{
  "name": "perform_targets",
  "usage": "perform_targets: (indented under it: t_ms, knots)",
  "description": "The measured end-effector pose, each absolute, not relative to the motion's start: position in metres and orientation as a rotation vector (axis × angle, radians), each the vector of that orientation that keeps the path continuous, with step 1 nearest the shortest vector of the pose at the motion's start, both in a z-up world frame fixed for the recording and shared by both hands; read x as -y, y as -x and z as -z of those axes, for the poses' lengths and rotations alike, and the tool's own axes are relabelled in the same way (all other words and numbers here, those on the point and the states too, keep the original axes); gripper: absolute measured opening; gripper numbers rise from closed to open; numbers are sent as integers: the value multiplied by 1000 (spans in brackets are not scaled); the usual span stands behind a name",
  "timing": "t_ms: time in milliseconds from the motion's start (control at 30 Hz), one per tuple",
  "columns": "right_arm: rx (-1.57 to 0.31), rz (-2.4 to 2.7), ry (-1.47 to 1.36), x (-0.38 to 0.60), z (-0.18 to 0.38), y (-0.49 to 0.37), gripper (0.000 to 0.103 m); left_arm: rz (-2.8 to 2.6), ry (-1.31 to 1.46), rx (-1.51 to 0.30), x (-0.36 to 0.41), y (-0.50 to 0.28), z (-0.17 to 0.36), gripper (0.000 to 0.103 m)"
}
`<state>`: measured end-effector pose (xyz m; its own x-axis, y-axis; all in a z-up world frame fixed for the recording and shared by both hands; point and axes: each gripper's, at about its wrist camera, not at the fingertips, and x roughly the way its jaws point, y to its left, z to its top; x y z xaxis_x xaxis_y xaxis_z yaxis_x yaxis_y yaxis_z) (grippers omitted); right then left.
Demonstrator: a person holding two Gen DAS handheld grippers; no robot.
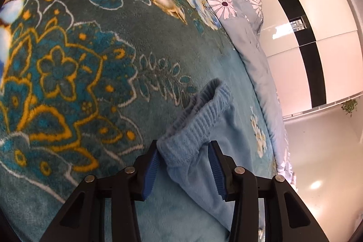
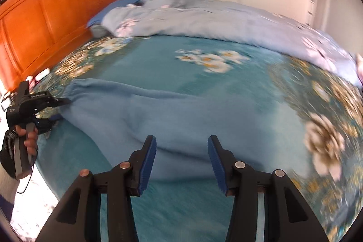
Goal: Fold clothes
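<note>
- Fleecy pale-blue pants (image 2: 181, 115) lie flat on the plush floral blanket (image 1: 79, 60).
- Left gripper (image 1: 183, 165): jaws apart around the ribbed waistband (image 1: 199, 115), at 6 o'clock.
- Right gripper (image 2: 181, 158): jaws apart, above the pants.

A home bedroom — a bed with an orange wooden headboard (image 2: 45, 15), floral blanket (image 2: 204, 60) and rumpled quilt (image 2: 226, 19).

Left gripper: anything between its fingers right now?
Yes. In the left wrist view, the ribbed waistband of the light blue garment sits between the open left gripper fingers, over the floral blanket.
</note>
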<state>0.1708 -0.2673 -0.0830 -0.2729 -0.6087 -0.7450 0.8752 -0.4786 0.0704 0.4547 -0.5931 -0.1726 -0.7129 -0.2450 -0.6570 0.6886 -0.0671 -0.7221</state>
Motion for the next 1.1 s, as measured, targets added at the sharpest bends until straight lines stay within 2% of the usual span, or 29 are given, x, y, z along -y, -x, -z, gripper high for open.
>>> perform_targets:
  t_ms: [33, 133, 200, 333, 500, 633, 733, 867, 1100]
  knots:
    - [-429, 1913, -915, 257, 84, -165, 49, 1837, -483, -1552, 593, -454, 172, 30]
    - [-377, 1944, -950, 232, 86, -153, 49, 1826, -476, -1518, 593, -452, 167, 23]
    - [-348, 1960, -964, 219, 87, -147, 49, 1835, -475, -1459, 588, -447, 154, 21]
    - [-298, 1981, -988, 197, 94, -133, 49, 1951, -485, -1232, 564, -426, 103, 21]
    - [-239, 1991, -1020, 179, 103, -116, 49, 2189, -498, -965, 515, -369, 26, 21]
    - [-194, 2005, -1026, 164, 106, -100, 49, 2354, -555, -846, 478, -302, -2, 21]
    - [-175, 2015, -1030, 155, 108, -89, 49, 2435, -635, -800, 449, -252, 5, 21]
    - [-151, 2035, -1047, 140, 114, -75, 49, 2496, -824, -786, 409, -189, 45, 21]
    - [-128, 2089, -1093, 108, 123, -57, 49, 2507, -1116, -680, 350, -140, 105, 21]
